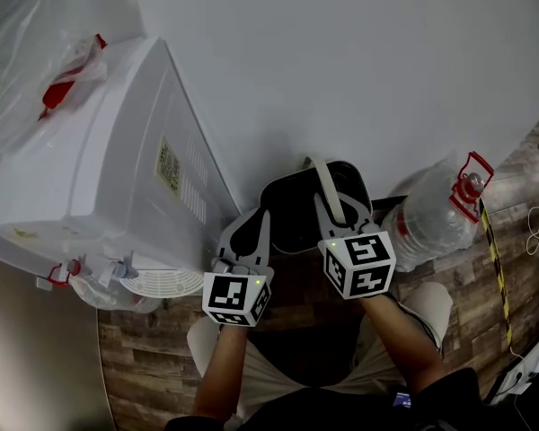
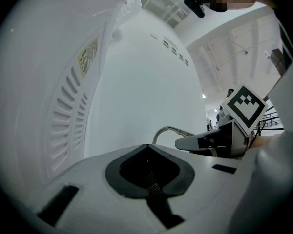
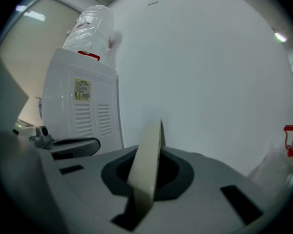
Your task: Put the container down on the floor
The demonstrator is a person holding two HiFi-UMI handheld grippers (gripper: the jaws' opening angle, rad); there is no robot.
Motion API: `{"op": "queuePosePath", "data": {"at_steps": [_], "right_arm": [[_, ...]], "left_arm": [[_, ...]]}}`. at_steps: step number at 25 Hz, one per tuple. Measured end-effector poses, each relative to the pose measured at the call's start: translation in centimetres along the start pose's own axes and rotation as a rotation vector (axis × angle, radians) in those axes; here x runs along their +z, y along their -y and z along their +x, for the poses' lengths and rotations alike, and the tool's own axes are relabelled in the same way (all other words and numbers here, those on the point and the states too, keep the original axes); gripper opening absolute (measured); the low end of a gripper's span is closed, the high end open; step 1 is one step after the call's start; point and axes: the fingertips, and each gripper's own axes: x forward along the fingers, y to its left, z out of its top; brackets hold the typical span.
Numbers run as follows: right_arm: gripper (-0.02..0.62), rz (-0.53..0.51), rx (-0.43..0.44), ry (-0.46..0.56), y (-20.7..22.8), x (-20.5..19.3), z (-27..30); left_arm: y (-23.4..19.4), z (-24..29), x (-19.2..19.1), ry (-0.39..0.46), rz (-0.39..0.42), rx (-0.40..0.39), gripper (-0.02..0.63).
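Observation:
A dark container (image 1: 292,206) with a pale beige handle (image 1: 323,182) sits low by the white wall, in front of the person's knees. My right gripper (image 1: 329,212) is shut on that handle; in the right gripper view the beige handle (image 3: 147,165) runs up between its jaws (image 3: 146,184). I cannot tell whether the container rests on the floor. Just left of the container, my left gripper (image 1: 250,227) is shut with nothing in it. In the left gripper view the handle (image 2: 167,130) arches beside the right gripper (image 2: 212,141).
A white water dispenser (image 1: 99,169) with a plastic-wrapped bottle (image 1: 36,52) on top stands close at the left. A large clear water bottle (image 1: 436,218) with a red cap lies on the wood-pattern floor (image 1: 153,348) at the right. The white wall (image 1: 359,61) is directly ahead.

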Motion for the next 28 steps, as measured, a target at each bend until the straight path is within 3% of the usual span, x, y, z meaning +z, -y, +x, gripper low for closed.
{"op": "queuePosePath", "data": {"at_steps": [19,28], "right_arm": [[0.032,0.053,-0.031,-0.151,-0.5,-7.3,1.3],[0.032,0.064,-0.049,-0.203,0.2,-11.0,1.8]], "left_arm": [[-0.3,-1.3,-2.1,-0.039,-0.024,-0.002,0.017],[0.3,-1.3,-7.5,-0.157,-0.077,-0.008,0.017]]}}
